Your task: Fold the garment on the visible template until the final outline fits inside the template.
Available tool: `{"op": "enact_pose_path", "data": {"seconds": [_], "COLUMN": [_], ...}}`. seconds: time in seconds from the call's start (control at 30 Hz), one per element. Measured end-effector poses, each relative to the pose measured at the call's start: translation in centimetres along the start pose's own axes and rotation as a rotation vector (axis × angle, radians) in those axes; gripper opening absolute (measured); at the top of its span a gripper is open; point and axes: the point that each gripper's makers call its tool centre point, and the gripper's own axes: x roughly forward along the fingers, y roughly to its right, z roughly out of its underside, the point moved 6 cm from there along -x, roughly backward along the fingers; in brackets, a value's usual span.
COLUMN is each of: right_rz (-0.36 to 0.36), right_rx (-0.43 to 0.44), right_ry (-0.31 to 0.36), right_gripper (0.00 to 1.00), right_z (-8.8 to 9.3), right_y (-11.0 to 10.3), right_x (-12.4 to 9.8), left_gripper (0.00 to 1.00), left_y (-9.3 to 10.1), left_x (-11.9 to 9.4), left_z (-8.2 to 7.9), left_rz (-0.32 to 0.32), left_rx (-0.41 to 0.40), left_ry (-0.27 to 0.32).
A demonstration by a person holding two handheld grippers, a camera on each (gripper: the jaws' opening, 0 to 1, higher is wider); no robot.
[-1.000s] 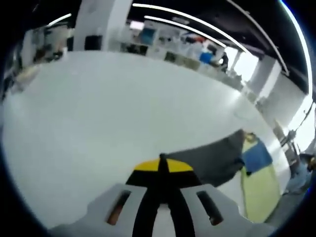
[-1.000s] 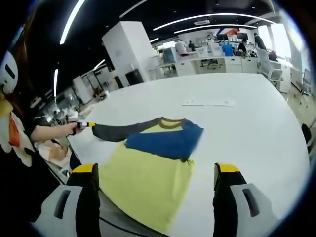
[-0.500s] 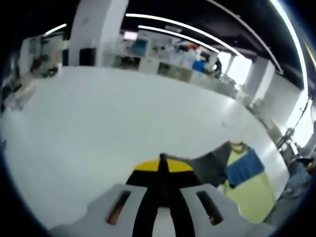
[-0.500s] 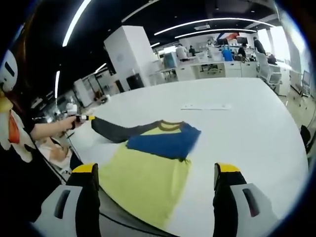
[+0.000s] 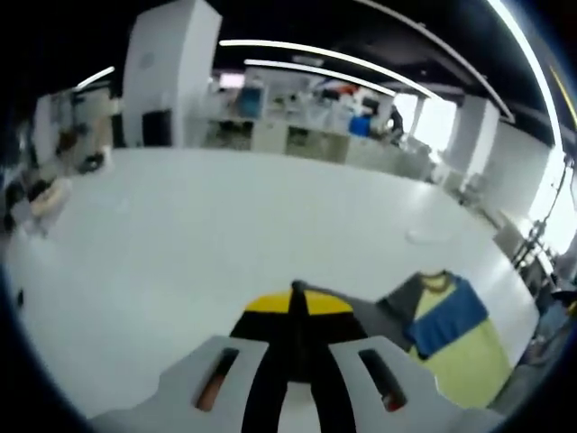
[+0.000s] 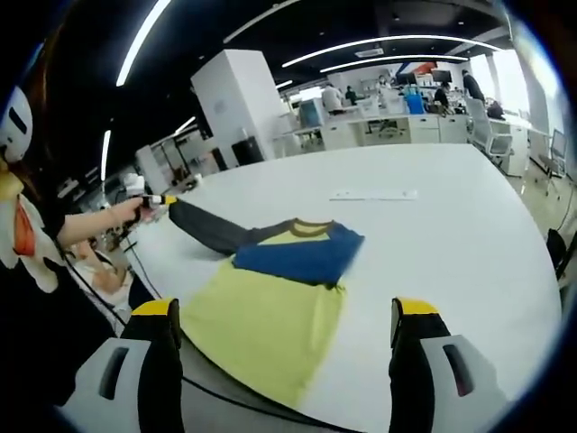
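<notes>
Holding the end of the grey sleeve (image 6: 209,233), our left gripper (image 5: 294,311) has its two yellow-tipped jaws pressed together on the cloth; in the left gripper view the dark fabric runs from those tips off to the right. In the right gripper view we see that same gripper at the far left, in a hand (image 6: 128,213) with the arm stretched out, and the sleeve is pulled out straight and lifted off the white worktop (image 6: 433,225) at its gripped end.

Moving right, the garment (image 6: 270,307) lies flat on the worktop near the edge closest to us. Its body is pale yellow-green, and its other sleeve, blue (image 6: 302,255), is already folded across the chest, just below the olive neckband. In the left gripper view we see the garment (image 5: 455,347) small, at the lower right, the blue sleeve across it too. We cannot make out a template outline under or around the cloth.

Beyond the garment, well apart from it, a thin white strip (image 6: 372,194) lies on the worktop.

Farther right, our right gripper (image 6: 287,338) hovers with its jaws spread wide, one on each side of the garment's lower hem in its own view, and nothing between them. A dark cable (image 6: 225,397) crosses the worktop edge near its left jaw.

Behind the worktop we see white pillars, desks and ceiling light strips.
</notes>
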Motion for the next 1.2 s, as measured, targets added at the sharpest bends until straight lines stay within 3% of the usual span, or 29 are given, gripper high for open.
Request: {"op": "enact_pose_path", "data": {"seconds": [0.27,0.47,0.67,0.83,1.2], "right_rz": [0.013,0.009,0.005,0.007,-0.004], "right_rx": [0.007,0.006,0.01,0.013,0.026], "right_ry": [0.007,0.008,0.012,0.022,0.038], "right_gripper": [0.96,0.96,0.96,0.96,0.96], "right_z": [0.2,0.4,0.6,0.7,1.3], "right_y": [1.1,1.7,2.3,2.8,3.4], "right_x": [-1.1,-1.5,-2.1,-2.5,-3.2], "left_gripper": [0.0,0.0,0.0,0.0,0.0], "left_y": [2.1,1.5,2.4,3.8,7.9], "left_x": [-0.5,-0.5,-0.7,-1.0,-1.8], "left_z": [-1.0,-1.8,-2.2,-2.7,-4.6], "left_rz": [-0.037,-0.075,-0.073,-0.057,-0.031], "left_rx": [0.063,0.076,0.074,0.068,0.205], "left_ry": [0.002,0.009,0.022,0.029,0.045]}}
